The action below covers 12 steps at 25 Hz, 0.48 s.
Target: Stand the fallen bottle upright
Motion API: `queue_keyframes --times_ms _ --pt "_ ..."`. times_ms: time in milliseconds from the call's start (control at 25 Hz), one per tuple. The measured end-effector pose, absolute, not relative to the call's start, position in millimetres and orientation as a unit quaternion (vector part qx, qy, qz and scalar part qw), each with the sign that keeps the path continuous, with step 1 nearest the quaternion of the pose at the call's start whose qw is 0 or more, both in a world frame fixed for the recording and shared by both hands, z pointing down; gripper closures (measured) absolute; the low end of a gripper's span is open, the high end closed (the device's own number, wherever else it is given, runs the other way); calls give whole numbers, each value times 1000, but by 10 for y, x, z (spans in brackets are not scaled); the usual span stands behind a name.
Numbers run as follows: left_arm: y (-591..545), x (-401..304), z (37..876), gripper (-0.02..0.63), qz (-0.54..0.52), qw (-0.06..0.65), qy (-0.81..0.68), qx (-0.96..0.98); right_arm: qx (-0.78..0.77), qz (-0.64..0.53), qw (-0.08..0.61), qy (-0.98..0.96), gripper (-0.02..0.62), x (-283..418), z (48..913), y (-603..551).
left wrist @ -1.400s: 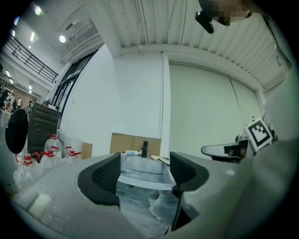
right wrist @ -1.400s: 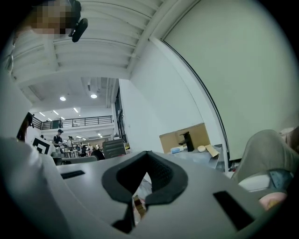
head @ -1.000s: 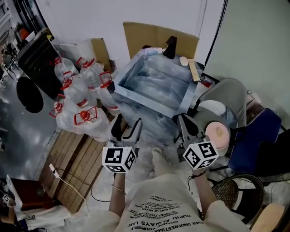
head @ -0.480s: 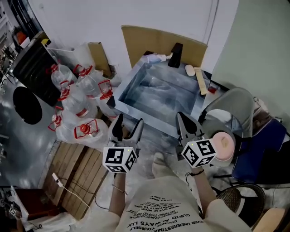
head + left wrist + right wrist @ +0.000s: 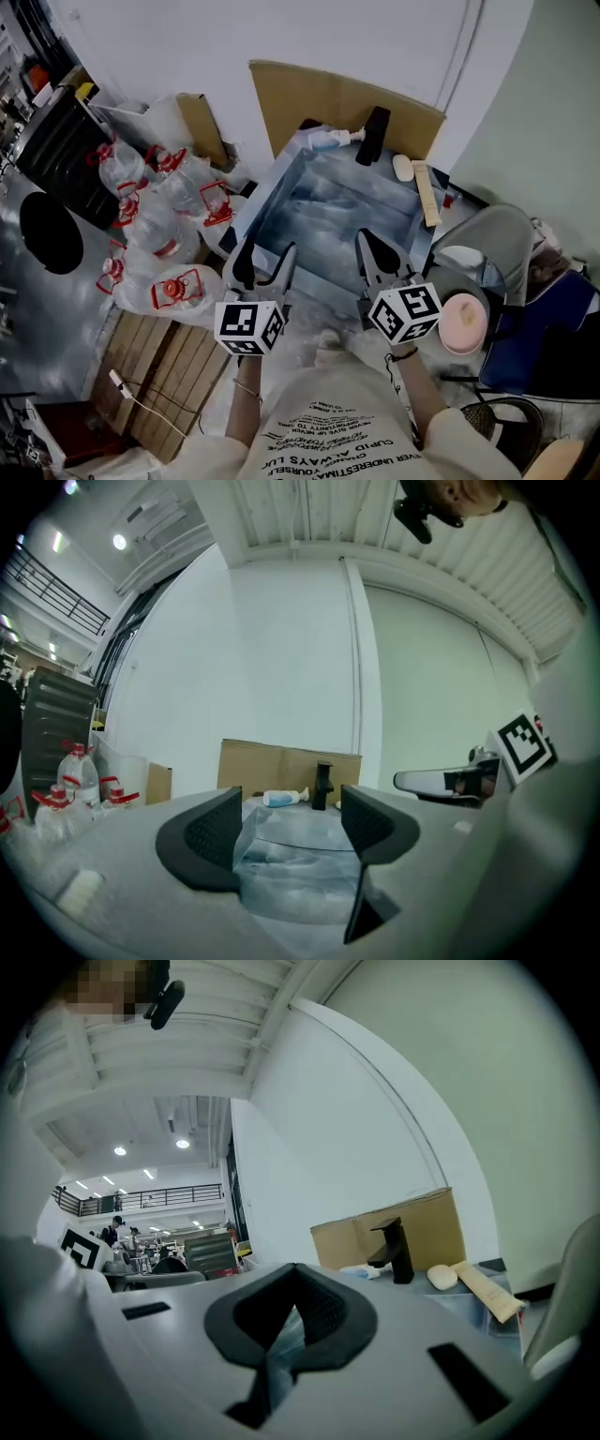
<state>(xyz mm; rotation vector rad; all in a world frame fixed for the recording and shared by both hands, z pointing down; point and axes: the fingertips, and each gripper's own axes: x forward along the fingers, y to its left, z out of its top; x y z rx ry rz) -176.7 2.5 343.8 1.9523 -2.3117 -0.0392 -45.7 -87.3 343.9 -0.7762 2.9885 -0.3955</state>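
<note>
A small white and blue bottle (image 5: pixel 328 139) lies on its side on the back rim of the steel sink (image 5: pixel 272 192), just left of the black faucet (image 5: pixel 375 124). The left gripper view shows the bottle (image 5: pixel 281 799) far ahead between my jaws, and in the right gripper view the bottle (image 5: pixel 361 1270) lies beside the faucet (image 5: pixel 394 1251). My left gripper (image 5: pixel 264 264) hovers open and empty over the sink's near edge. My right gripper (image 5: pixel 367 248) is beside it, shut on nothing. Both are well short of the bottle.
A soap bar (image 5: pixel 401 167) and a wooden stick (image 5: pixel 427 192) lie on the sink's right rim. Cardboard (image 5: pixel 319 94) leans on the wall behind. Several water jugs (image 5: pixel 159 206) crowd the floor at left, a wooden pallet (image 5: pixel 169 366) lies below them, and chairs (image 5: pixel 487 234) stand at right.
The view has shifted forward and the sink sits higher in frame. Both grippers have risen a little toward the sink's near edge, the right one drifting left. Jaw states are unchanged.
</note>
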Motion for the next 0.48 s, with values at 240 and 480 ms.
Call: queue_keyframes --times_ms 240,480 --pt "-344 -1902 3454 288 -8 61 -756 651 -246 -130 11 960 591 -666 3462 -1182" --pt "-651 -2064 3469 287 0 59 -759 649 -241 -133 5 961 591 -853 3530 -1404"
